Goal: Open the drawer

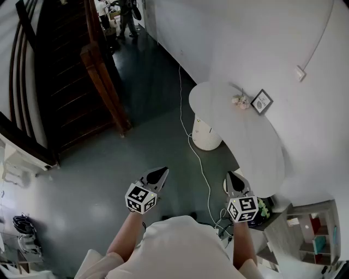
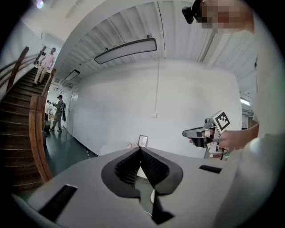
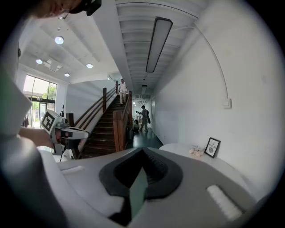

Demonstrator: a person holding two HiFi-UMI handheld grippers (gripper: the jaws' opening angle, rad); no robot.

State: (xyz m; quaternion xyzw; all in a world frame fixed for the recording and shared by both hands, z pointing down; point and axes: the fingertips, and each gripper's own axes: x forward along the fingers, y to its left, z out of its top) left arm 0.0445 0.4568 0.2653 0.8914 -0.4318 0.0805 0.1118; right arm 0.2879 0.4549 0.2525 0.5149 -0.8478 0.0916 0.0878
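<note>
Both grippers are held out at waist height above the dark floor. My left gripper is shut, its black jaws meeting at the tip with nothing between them. My right gripper is also shut and empty. Each shows in the other's view, the right gripper and the left gripper. No drawer front can be made out. A wooden shelf unit stands at the lower right of the head view, just right of the right gripper.
A white oval table along the right wall carries a small picture frame and pale flowers. A white cable trails over the floor. A dark wooden staircase rises at the left. People stand far down the hall.
</note>
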